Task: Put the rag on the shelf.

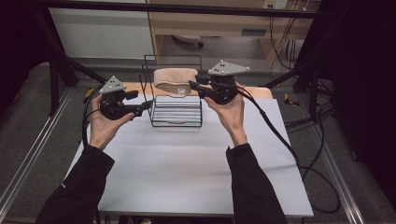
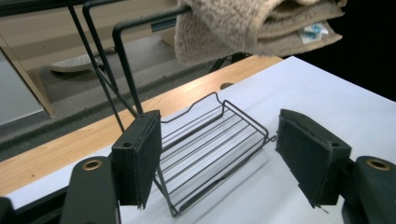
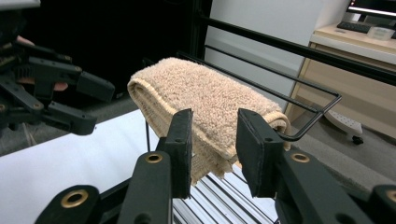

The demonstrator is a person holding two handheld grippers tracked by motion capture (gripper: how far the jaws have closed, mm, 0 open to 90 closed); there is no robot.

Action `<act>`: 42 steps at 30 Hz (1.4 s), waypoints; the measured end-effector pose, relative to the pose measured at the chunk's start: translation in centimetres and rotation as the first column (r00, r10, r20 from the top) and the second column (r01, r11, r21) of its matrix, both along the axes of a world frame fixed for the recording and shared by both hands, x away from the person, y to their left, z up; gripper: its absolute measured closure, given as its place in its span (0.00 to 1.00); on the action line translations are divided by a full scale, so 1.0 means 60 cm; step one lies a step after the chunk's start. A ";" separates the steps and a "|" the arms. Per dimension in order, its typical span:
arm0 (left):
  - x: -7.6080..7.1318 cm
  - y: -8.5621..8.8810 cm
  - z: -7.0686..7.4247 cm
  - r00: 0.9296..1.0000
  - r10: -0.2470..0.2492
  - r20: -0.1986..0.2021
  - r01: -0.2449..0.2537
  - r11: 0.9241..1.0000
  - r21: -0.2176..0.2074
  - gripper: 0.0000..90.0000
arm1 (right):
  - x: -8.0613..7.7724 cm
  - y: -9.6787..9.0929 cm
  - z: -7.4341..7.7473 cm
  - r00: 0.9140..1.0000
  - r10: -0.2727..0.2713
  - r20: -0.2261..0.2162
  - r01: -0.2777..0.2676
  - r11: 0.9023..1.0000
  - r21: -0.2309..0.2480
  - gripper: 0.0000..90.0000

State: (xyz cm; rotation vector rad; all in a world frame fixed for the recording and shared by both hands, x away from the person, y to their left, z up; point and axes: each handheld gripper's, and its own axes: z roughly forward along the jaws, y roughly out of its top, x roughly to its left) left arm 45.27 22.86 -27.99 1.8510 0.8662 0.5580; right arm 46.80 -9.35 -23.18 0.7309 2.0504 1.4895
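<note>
A black wire rack (image 1: 177, 122) stands at the back middle of the white table (image 1: 187, 163). A folded beige towel (image 1: 175, 77) lies over its top rail. My left gripper (image 1: 148, 105) is at the rack's left side, open; in the left gripper view its wide-set jaws (image 2: 219, 149) frame the rack's low wire shelf (image 2: 243, 114), with the towel (image 2: 243, 28) hanging above. My right gripper (image 1: 192, 84) is at the towel's right end. Its jaws (image 3: 215, 140) stand a little apart around the towel's (image 3: 201, 88) hanging edge without pressing it. The left gripper (image 3: 88, 105) shows beyond.
A wooden strip (image 1: 261, 91) runs along the table's far edge behind the rack. The right gripper's cable (image 1: 289, 149) trails off the table's right side. Black frame bars and cabinets stand beyond the table. The white surface stretches wide in front of the rack.
</note>
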 end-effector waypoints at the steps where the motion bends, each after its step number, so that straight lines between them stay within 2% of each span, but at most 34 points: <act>1: 0.000 0.002 -0.002 1.000 -0.001 -0.003 0.001 1.000 0.000 0.34 | -0.001 0.000 0.001 1.000 0.000 0.004 0.000 1.000 0.004 0.72; 5: -0.005 0.007 -0.007 1.000 -0.004 -0.006 0.004 1.000 0.000 0.31 | -0.005 -0.003 0.002 1.000 -0.005 0.008 0.005 1.000 0.006 0.66; 8: -0.010 0.010 -0.012 1.000 -0.008 -0.007 0.008 1.000 -0.003 0.28 | -0.009 -0.009 0.002 1.000 -0.009 0.000 0.009 1.000 0.019 0.56; 10: -0.015 0.013 -0.016 1.000 -0.012 -0.009 0.012 1.000 0.001 0.26 | -0.012 -0.012 0.000 1.000 -0.014 -0.013 0.014 1.000 0.020 0.46; 15: -0.025 0.018 -0.032 1.000 -0.014 -0.022 0.014 1.000 0.010 0.23 | -0.019 -0.025 -0.015 0.999 -0.018 -0.046 0.019 1.000 0.020 0.30; 17: -0.030 0.020 -0.040 1.000 -0.013 -0.026 0.013 1.000 0.010 0.22 | -0.022 -0.032 -0.026 0.998 -0.020 -0.061 0.021 1.000 0.020 0.23; 22: -0.041 0.029 -0.065 0.999 -0.011 -0.051 0.012 1.000 0.012 0.20 | -0.031 -0.059 -0.059 0.995 -0.031 -0.096 0.033 0.999 0.015 0.14; 27: -0.051 0.033 -0.095 0.996 -0.002 -0.084 0.004 1.000 0.023 0.16 | -0.041 -0.092 -0.092 0.990 -0.042 -0.133 0.044 0.999 0.013 0.08; 29: -0.054 0.035 -0.107 0.995 -0.003 -0.100 0.005 1.000 0.015 0.15 | -0.047 -0.106 -0.106 0.988 -0.047 -0.148 0.049 0.999 0.013 0.06; 36: -0.074 0.045 -0.152 0.991 -0.022 -0.135 0.024 1.000 0.013 0.11 | -0.073 -0.155 -0.164 0.974 -0.069 -0.214 0.066 0.998 -0.019 0.02; 42: -0.090 0.055 -0.182 0.987 -0.028 -0.161 0.031 0.999 0.018 0.09 | -0.096 -0.203 -0.217 0.957 -0.110 -0.269 0.105 0.994 -0.032 0.01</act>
